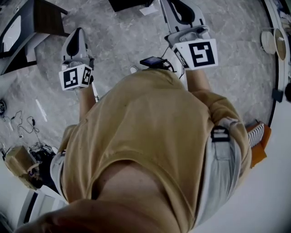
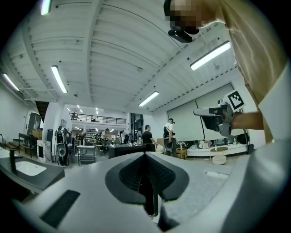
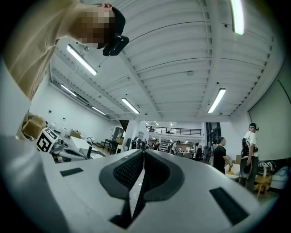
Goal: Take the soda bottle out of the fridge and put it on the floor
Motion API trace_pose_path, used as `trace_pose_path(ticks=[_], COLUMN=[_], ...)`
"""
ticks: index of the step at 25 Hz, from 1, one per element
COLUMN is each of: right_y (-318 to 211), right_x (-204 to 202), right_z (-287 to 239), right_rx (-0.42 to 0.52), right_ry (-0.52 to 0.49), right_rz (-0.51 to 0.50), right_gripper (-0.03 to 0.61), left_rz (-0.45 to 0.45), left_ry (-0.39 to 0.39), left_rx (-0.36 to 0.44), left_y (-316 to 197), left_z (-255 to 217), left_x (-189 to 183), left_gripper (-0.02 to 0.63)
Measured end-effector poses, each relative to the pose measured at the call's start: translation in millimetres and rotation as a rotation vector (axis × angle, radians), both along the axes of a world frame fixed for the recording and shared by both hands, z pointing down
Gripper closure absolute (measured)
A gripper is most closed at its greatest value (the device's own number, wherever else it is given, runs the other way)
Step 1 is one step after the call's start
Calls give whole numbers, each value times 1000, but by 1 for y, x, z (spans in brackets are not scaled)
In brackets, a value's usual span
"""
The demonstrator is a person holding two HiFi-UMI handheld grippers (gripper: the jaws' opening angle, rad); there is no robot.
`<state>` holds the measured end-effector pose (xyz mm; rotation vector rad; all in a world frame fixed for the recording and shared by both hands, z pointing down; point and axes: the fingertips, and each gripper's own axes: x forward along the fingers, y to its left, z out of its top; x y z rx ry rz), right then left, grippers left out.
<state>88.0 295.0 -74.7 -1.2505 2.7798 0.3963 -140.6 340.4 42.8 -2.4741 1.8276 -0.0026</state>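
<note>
No fridge or soda bottle shows in any view. I look down over a person's tan shirt at a grey marbled floor (image 1: pixel 122 41). My left gripper (image 1: pixel 79 32) is held out at the left, its marker cube (image 1: pixel 75 77) near the hand. The right gripper (image 1: pixel 179 9) is held out further at the right. In the left gripper view the left gripper (image 2: pixel 145 154) points up into a large hall, its jaws shut together on nothing. The right gripper (image 3: pixel 144 151) in its own view also has its tips meeting with nothing between them.
Cables (image 1: pixel 25 125) and a cardboard box (image 1: pixel 18 164) lie on the floor at the left. Dark furniture (image 1: pixel 32 20) stands at the top left. A counter with a sink (image 2: pixel 27 169) is at the left of the hall, where several people (image 2: pixel 146 135) stand by tables.
</note>
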Motion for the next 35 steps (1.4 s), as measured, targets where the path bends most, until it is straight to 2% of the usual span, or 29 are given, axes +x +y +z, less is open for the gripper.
trace_pose_path(ticks=[6, 11, 15, 19, 25, 30, 35], right_y=[18, 18, 5, -26, -87, -147, -209], right_x=[-17, -12, -14, -4, 11, 27, 66], right_z=[0, 7, 3, 17, 35, 21, 22], right_rx=[-1, 5, 15, -14, -47, -33, -34], right_ry=[-23, 36, -1, 0, -4, -41, -39], right_rz=[39, 48, 42, 39, 11, 1, 5], right_gripper=[575, 575, 575, 575, 575, 575, 575], left_rz=[58, 86, 79, 71, 85, 92, 88], left_ry=[20, 25, 25, 16, 6, -6, -36], left_rx=[12, 33, 28, -1, -51, -55, -48], left_y=[0, -3, -15, -41, -82, -143, -207], left_z=[3, -3, -1, 7, 25, 24, 15], left_x=[-3, 6, 4, 11, 42, 65, 97], left_gripper=[612, 612, 611, 611, 611, 612, 612])
